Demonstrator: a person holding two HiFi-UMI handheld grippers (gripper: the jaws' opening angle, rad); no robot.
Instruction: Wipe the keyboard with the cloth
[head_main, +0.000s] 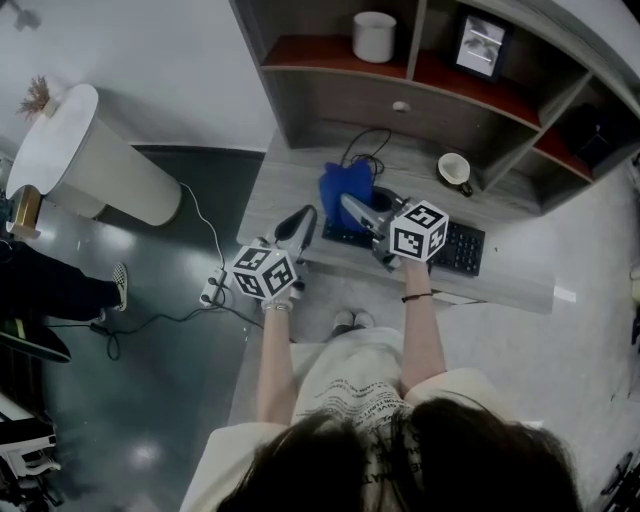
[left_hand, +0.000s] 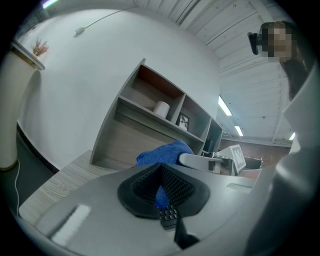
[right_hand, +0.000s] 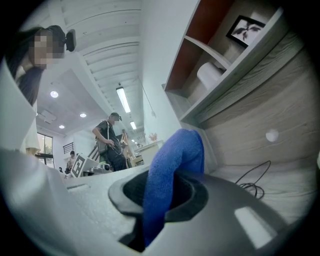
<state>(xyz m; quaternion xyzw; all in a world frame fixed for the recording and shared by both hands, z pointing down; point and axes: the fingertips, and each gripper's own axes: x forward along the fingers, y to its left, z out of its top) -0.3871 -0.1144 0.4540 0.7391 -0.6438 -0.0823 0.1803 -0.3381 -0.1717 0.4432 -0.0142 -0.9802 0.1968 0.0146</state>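
Observation:
The black keyboard (head_main: 458, 247) lies along the wooden desk (head_main: 290, 180) near its front edge. My right gripper (head_main: 350, 204) is over the keyboard's left end, shut on the blue cloth (head_main: 345, 188), which bunches up beyond the jaws. In the right gripper view the cloth (right_hand: 172, 167) runs up between the pads. My left gripper (head_main: 306, 214) hovers at the desk's front edge, left of the cloth, shut with nothing in it. Through its narrow jaw gap in the left gripper view show the cloth (left_hand: 164, 151) and some keys (left_hand: 169, 215).
A mug (head_main: 456, 170) and a black cable (head_main: 365, 150) lie at the desk's back. The shelf unit above holds a white cup (head_main: 374, 37) and a picture frame (head_main: 478, 45). On the floor at left are a power strip (head_main: 213, 290) and a white round stand (head_main: 90, 160).

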